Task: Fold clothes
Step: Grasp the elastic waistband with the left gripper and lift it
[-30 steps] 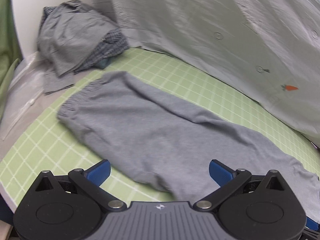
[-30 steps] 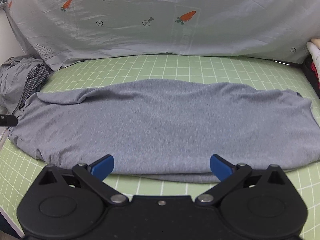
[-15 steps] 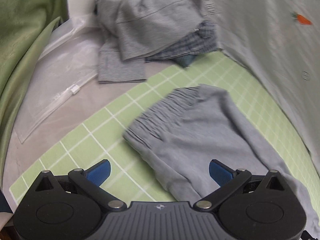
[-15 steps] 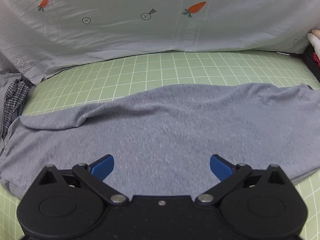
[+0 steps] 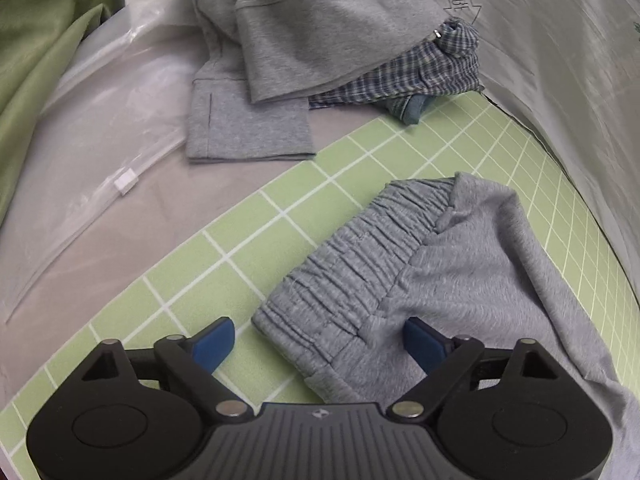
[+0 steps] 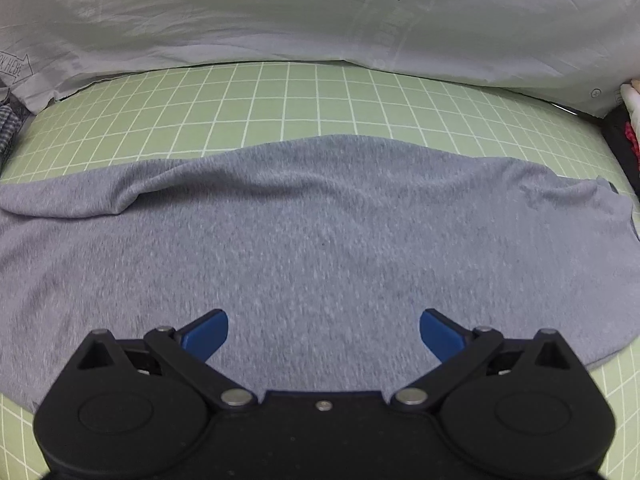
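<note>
left tool (image 5: 318, 340) now nearer grey trousers (image 5: 440, 280) waistband, perhaps touching, both tools spread apart

I read only "LOOK HERE" inside an arrow printed on the pale sheet (image 5: 560, 40), partly cut off in both my views.

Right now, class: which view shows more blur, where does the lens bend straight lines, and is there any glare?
Right wrist view: the grey trousers look smeared, the softer picture. Left wrist view: the waistband is sharp; a clear plastic bag shows pale glare. Both views: the mat grid lines curve toward the edges, and the corners go dark.
</note>
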Demonstrator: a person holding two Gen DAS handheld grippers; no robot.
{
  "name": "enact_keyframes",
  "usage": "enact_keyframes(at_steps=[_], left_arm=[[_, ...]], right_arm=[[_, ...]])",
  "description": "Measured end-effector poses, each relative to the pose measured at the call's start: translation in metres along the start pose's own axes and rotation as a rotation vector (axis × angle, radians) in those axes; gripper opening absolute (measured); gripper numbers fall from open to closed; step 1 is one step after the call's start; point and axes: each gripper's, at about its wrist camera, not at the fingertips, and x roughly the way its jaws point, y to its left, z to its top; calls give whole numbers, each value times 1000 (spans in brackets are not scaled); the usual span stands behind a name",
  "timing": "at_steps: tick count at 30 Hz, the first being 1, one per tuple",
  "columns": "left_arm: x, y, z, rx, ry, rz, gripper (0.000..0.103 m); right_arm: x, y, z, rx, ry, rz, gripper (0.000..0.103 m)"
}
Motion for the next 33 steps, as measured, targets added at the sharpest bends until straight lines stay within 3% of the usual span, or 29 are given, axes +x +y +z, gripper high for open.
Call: enact_keyframes(at_steps=[5, 8, 16, 28, 32, 33], left_arm=[[-3, -9, 2, 35, -30, -11, 36], [-11, -22, 4, 79, -57, -8, 26], [-58, -87, 2, 215, -199, -76, 19], [-56, -237, -141, 444, -46, -180, 16], [-56, -285, -187, 515, 3, -214, 23], [-58, -285, -186, 503, -2, -216, 23]], right_arm=[[-3, -8, -2, 33, -13, 10, 103], [-8, -15, -6, 57, -27, 15, 103], [-31, -60, -22, 110, -92, 38, 103], [-37, -182, -30, 127, -118, 5, 103], [-22, -227, -18, 154, -124, -11, 103], [-16, -236, -14, 155, -127, -12, 103]])
